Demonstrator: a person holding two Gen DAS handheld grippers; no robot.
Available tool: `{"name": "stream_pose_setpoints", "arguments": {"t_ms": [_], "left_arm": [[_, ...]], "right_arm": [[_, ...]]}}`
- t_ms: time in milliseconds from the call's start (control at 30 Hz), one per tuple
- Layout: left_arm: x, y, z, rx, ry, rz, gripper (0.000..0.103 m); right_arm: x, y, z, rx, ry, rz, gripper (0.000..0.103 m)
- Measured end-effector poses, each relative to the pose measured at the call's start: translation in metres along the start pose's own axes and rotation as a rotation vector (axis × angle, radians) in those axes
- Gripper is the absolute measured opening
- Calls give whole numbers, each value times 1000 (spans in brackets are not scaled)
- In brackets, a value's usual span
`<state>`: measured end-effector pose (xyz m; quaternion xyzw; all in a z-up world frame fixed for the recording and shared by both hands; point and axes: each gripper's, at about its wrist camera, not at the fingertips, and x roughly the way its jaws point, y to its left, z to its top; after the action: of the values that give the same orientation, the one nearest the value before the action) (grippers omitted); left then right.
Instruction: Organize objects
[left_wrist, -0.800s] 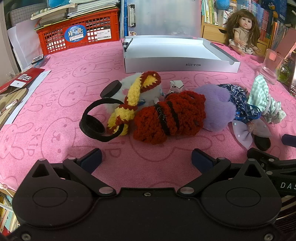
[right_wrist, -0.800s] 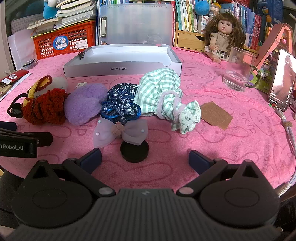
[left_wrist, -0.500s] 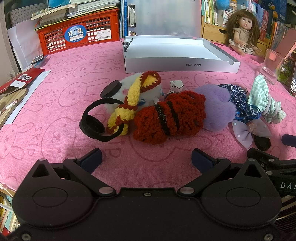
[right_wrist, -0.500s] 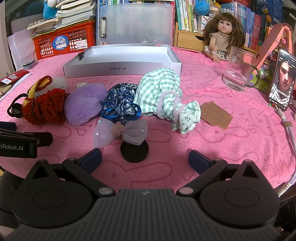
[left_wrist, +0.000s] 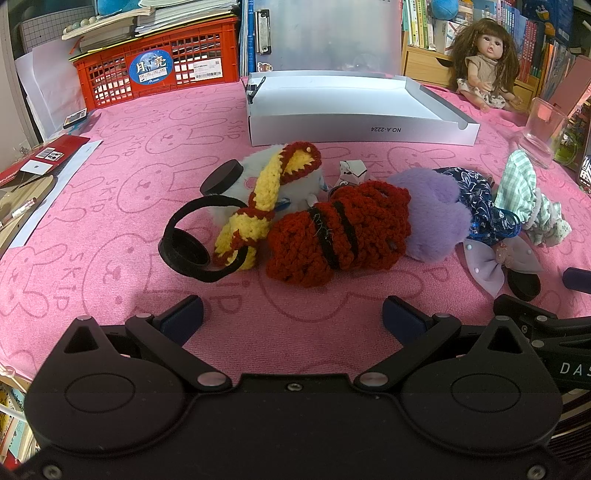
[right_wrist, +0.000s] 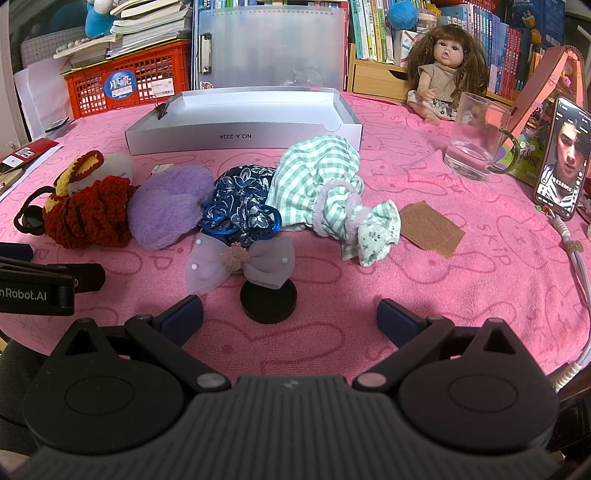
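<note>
A row of soft things lies on the pink cloth. A red knit pouch (left_wrist: 338, 236) with black stripes touches a yellow and red knit piece (left_wrist: 266, 199) and a fluffy purple pouch (right_wrist: 166, 206). Next come a dark blue flowered pouch (right_wrist: 240, 201) and a green checked pouch (right_wrist: 317, 184). A pale purple bow (right_wrist: 240, 264) rests on a black round cap (right_wrist: 268, 302). Behind them sits an open white box (right_wrist: 243, 125).
</note>
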<state>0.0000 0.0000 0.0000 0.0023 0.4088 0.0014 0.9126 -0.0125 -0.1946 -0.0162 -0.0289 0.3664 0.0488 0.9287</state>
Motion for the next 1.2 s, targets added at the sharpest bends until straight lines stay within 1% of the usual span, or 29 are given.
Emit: {"name": "stream_pose_setpoints", "arguments": {"t_ms": [467, 700, 833, 1033, 1100, 1200], "left_arm": [[0, 0, 0, 0, -2, 0, 103], [-1, 2, -4, 1, -34, 2, 103], [-3, 1, -4, 4, -37, 2, 103], [-6, 4, -2, 15, -32, -19, 103], [-12, 5, -2, 11, -62, -48, 99], [-21, 6, 1, 8, -120, -76, 97]], "right_arm": [[-1, 3, 0, 0, -4, 1, 103], [0, 0, -1, -1, -12, 5, 103], [-2, 2, -2, -3, -14, 0, 103], [-7, 2, -2, -11, -43, 15, 103], [-10, 4, 0, -23, -60, 22, 103], [-11, 7, 2, -38, -77, 37, 103]]}}
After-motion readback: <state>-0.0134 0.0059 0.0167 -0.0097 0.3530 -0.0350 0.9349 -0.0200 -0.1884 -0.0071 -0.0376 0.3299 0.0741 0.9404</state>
